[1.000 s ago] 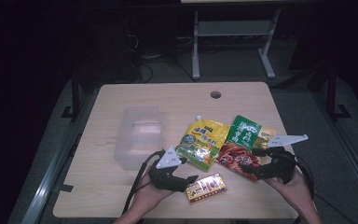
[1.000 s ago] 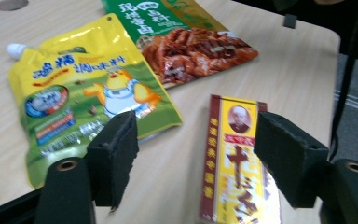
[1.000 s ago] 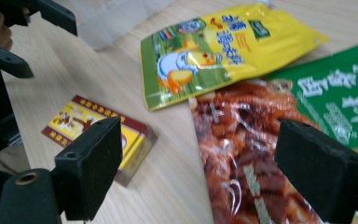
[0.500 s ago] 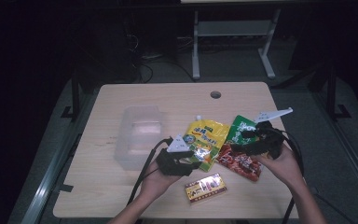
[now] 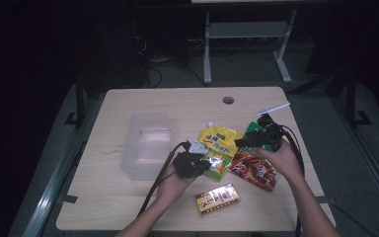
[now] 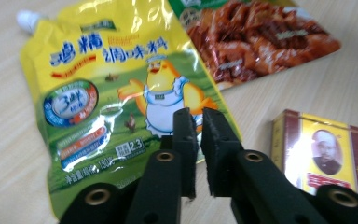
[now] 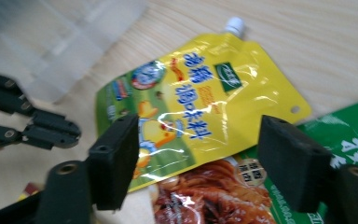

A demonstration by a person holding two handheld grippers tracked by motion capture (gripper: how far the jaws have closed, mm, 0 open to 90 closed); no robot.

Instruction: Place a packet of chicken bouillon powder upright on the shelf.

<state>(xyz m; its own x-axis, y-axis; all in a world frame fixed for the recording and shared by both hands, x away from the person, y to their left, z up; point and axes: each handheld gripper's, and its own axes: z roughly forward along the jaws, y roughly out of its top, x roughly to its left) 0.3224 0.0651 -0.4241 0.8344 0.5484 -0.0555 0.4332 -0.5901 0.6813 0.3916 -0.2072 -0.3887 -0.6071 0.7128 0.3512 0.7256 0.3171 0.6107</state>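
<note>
Clamped nearly together, the left gripper (image 6: 196, 122) has just been closing; its two black jaws stand with only a thin slit between them at the lower edge of the glossy yellow spouted pouch with a cartoon chicken (image 6: 121, 93). Whether the pads pinch that edge or merely lie over it, I cannot tell. In the high view the left gripper (image 5: 201, 165) sits at the pouch's near left corner, close to the clear plastic rectangular container (image 5: 145, 145).

The yellow pouch (image 5: 219, 150) lies flat on the light wooden table (image 5: 177, 106), its white cap pointing away from the person. Its right edge lies over the red-brown foil packet printed with braised meat (image 5: 254, 170), beside the green foil packet (image 7: 354, 140). A small dark red and gold box with a portrait on it (image 5: 218, 198) lies nearer the person, apart from the pouches.

The right gripper (image 7: 198, 154) hangs over the yellow pouch with jaws spread wide, though they have just been closing slightly; nothing is held between them.
</note>
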